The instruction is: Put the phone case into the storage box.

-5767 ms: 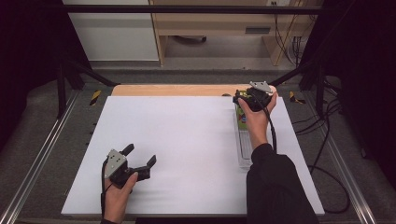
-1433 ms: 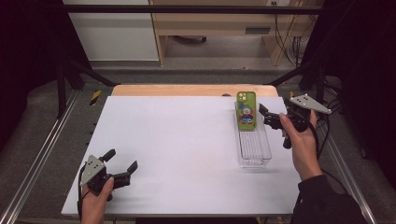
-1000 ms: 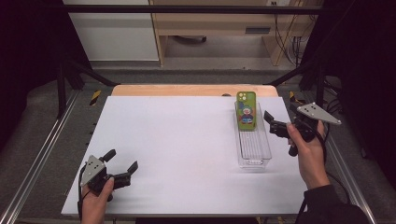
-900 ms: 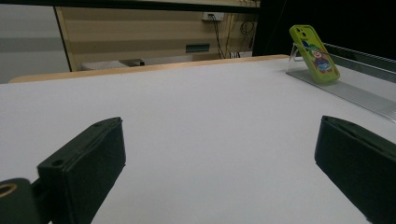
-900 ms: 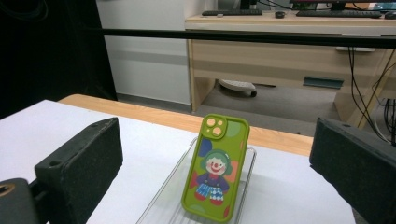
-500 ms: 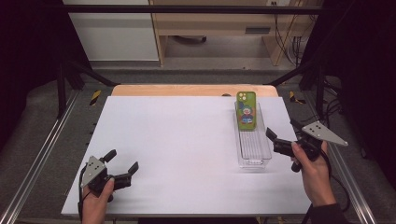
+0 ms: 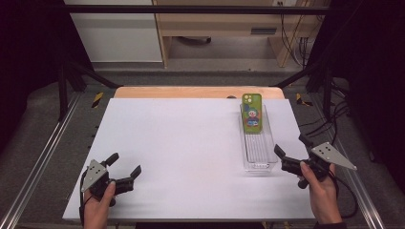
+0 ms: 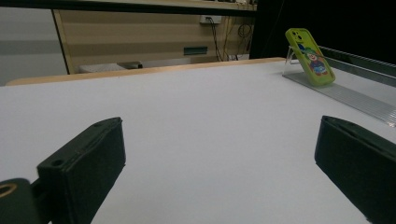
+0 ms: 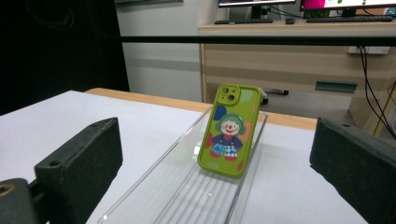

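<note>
A green phone (image 7: 252, 112) with a clown picture on its case leans upright against the far end of a clear plastic tray (image 7: 258, 151) at the table's right side. It shows as the phone (image 9: 228, 130) in the tray (image 9: 187, 196) in the right gripper view, and as the phone (image 8: 310, 57) far right in the left gripper view. My right gripper (image 7: 292, 150) is open and empty, just right of the tray's near end. My left gripper (image 7: 124, 163) is open and empty near the front left corner.
The white table top (image 7: 181, 143) has a wooden strip (image 7: 191, 92) along its far edge. Metal rails (image 7: 43, 157) run down both sides. Cables (image 7: 334, 119) lie on the floor to the right, and a wooden desk (image 9: 299, 51) stands beyond the table.
My right gripper has drawn back from the phone toward the near right edge, leaving the phone standing in the tray. The left gripper has stayed put.
</note>
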`<state>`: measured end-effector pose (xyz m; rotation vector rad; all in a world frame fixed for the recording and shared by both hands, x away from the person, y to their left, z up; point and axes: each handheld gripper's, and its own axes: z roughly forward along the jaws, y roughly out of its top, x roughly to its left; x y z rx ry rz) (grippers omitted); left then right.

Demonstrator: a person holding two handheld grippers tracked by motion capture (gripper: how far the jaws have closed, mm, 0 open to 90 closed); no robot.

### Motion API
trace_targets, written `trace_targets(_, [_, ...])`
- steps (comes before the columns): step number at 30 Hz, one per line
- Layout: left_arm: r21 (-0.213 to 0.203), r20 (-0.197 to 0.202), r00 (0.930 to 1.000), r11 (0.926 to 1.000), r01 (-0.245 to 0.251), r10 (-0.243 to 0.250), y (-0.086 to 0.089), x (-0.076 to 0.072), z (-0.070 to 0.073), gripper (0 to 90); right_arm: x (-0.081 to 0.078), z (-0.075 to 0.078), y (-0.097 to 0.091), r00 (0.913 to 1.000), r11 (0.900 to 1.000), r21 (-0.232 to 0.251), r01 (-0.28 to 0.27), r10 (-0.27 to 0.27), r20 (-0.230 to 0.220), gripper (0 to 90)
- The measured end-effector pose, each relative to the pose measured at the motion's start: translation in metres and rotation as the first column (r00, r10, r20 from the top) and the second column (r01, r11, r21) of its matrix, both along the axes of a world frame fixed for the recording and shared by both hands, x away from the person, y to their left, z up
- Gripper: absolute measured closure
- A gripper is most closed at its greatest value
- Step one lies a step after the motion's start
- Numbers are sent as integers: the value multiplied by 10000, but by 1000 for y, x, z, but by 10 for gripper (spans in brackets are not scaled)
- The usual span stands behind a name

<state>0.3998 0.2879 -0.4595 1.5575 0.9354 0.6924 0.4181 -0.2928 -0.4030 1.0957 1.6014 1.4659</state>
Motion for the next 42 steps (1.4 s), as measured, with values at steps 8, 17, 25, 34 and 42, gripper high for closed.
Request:
trace_targets(8, [-14,92,10000,10000,-11,12,2,-2,1,13,-6,-14,1,9998,10000,-83,-51,53,189,31])
trace_targets(17, [-138,206,9997,9999,-90,93,4,-3,2,14,-15,-28,4,9990,9989,-117,-444,443,-29,28])
trace_targets(25, [-80,227,9995,9997,212,-210,4,-3,2,13,-19,-38,13,9968,9968,-131,-793,794,91,31])
trace_targets(34, [-26,313,9993,9998,212,-211,3,-4,2,14,-18,-46,27,9938,9935,-257,-1105,1106,48,32])
trace_targets(42, [-204,473,9986,9995,241,-231,4,-6,3,15,-15,-49,37,9920,9915,-389,-1243,1250,172,32])
